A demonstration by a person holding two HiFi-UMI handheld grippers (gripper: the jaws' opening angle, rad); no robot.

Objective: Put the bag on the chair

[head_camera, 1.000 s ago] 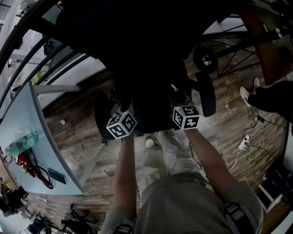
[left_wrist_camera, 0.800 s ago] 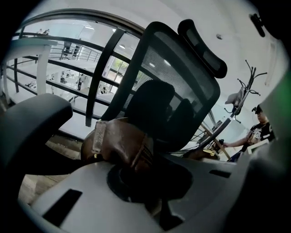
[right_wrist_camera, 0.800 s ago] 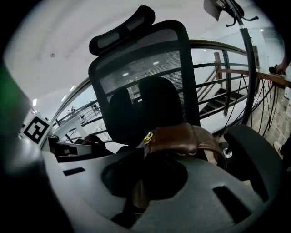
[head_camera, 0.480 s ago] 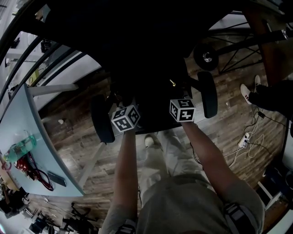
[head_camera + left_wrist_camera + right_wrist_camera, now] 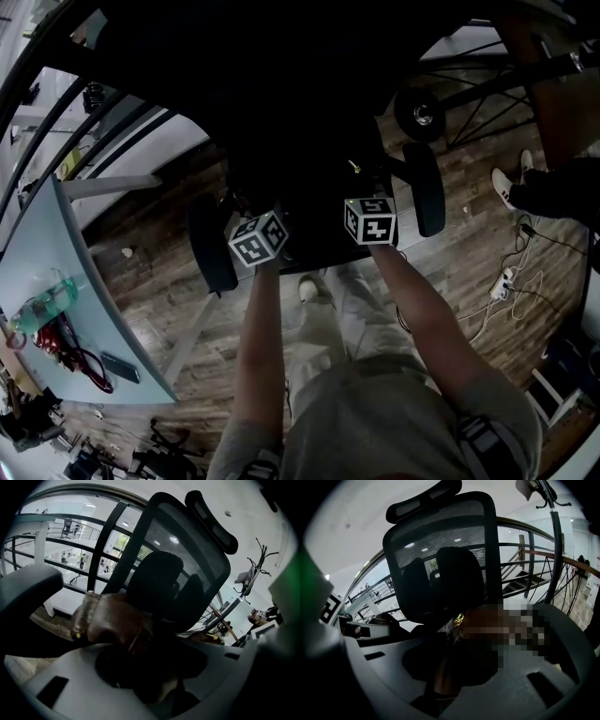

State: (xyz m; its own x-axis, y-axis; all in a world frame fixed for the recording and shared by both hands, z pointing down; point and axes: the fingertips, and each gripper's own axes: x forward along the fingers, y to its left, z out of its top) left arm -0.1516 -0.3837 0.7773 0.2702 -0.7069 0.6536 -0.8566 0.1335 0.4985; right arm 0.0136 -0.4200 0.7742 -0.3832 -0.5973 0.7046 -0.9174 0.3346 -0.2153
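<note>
Head view looks steeply down on the chair (image 5: 187,559); both gripper views face its backrest closely.

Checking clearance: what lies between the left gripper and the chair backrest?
The brown bag, in the left gripper view; the left gripper's jaws are opening, bag between them.

This is an open-plan office. A mesh-backed chair (image 5: 187,564) with a headrest (image 5: 211,520) stands on a wood-plank floor (image 5: 169,281), and behind it runs a dark-framed glass railing (image 5: 56,541). A pale surface (image 5: 56,244) carries a bottle (image 5: 42,302), a phone (image 5: 120,367) and cables (image 5: 66,342). A power strip (image 5: 497,289) lies on the floor.
</note>
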